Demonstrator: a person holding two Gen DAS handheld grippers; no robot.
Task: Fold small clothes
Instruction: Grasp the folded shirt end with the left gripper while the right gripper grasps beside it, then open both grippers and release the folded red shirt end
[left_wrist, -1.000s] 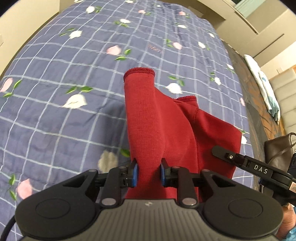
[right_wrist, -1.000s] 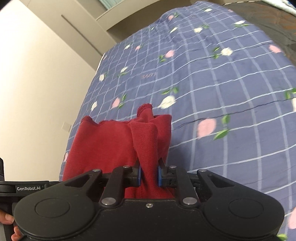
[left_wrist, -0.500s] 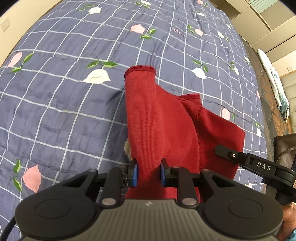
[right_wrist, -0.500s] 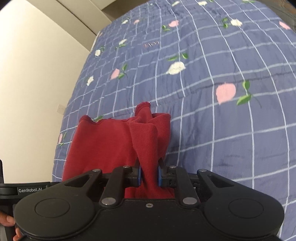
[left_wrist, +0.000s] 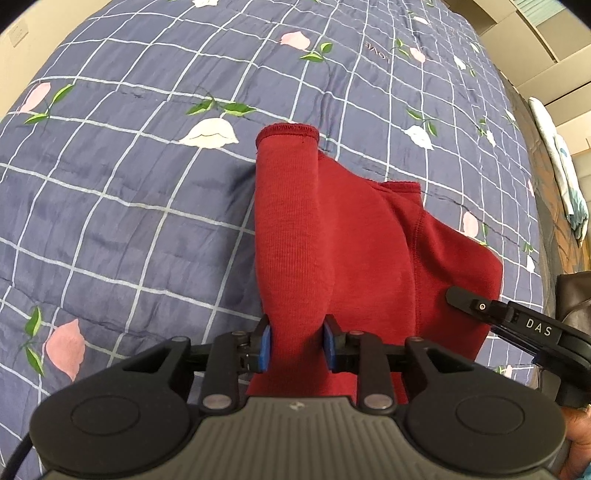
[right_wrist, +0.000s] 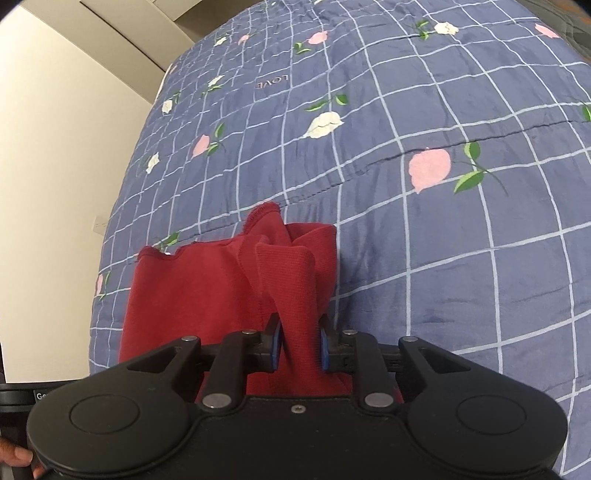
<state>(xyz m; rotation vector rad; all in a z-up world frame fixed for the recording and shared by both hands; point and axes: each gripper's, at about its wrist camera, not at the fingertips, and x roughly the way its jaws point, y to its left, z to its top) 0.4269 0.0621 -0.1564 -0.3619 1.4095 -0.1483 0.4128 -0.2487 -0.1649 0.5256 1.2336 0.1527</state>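
Note:
A small dark red knit garment (left_wrist: 351, 236) hangs between my two grippers above the bed. My left gripper (left_wrist: 295, 345) is shut on its left side, and a cuffed sleeve (left_wrist: 288, 173) runs forward from the blue pads. My right gripper (right_wrist: 298, 347) is shut on the bunched right side of the garment (right_wrist: 229, 288), which also shows in the right wrist view. The right gripper's black body (left_wrist: 517, 325) shows at the right of the left wrist view. The cloth below the jaws is hidden.
A blue checked bedspread (left_wrist: 129, 184) with pink and white flowers lies under the garment. A cream wall (right_wrist: 55, 147) runs along the bed's left side. A bed edge with a white patterned cloth (left_wrist: 565, 177) and a dark brown bag (left_wrist: 572, 291) is at the right.
Both grippers have moved forward and lower over the bed with the garment held; the bedspread now looks closer and larger. The grips have not changed.

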